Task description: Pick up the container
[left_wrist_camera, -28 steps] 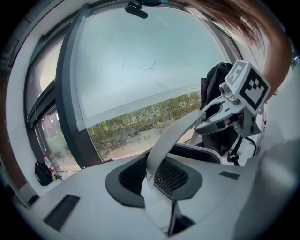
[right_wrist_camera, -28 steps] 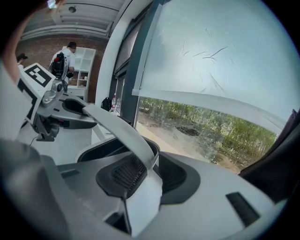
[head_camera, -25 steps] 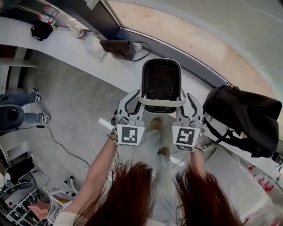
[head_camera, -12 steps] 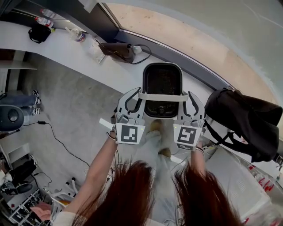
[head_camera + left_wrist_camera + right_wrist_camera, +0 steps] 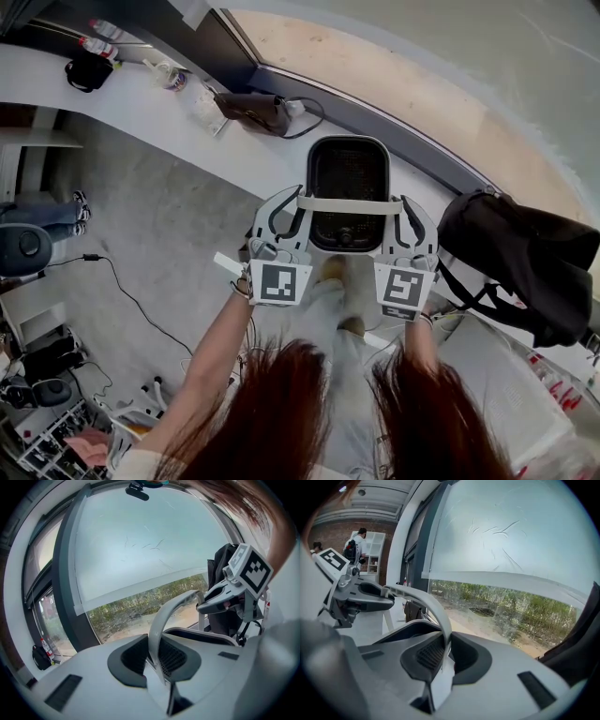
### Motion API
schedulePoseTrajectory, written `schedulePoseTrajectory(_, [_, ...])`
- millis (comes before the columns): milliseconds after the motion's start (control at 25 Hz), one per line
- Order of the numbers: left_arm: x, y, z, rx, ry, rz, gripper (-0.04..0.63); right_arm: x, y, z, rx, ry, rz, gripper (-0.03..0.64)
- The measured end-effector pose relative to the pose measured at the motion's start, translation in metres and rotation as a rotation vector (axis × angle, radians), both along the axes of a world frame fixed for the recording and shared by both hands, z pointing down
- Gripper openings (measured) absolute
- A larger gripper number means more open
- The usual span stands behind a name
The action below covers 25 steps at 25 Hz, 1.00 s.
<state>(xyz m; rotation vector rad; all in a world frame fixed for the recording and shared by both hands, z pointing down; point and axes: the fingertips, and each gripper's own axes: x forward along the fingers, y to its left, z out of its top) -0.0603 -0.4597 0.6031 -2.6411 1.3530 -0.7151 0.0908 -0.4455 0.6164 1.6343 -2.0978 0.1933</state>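
The container (image 5: 347, 173) has a white rim and black mesh inside, and its handle (image 5: 348, 203) is pale grey. The left gripper (image 5: 298, 201) and the right gripper (image 5: 400, 202) are white with dark pads — each cube bears black-and-white squares. The backpack (image 5: 525, 262) is black, the bag (image 5: 251, 108) brown.

Both forearms are stretching forward side by side, with the left gripper (image 5: 292, 208) and the right gripper (image 5: 405, 210) angling slightly downward and their marker cubes facing up. Each pair of jaws has just been closing and is now pinching one end of the white handle (image 5: 349, 203).
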Motion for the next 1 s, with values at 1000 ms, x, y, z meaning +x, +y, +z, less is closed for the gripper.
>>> schedulePoseTrajectory(1000, [0.029, 0.063, -0.059, 0.044, 0.018, -0.011, 0.067, 0.028, 0.073, -0.050, 0.040, -0.056, 0.020, 0.054])
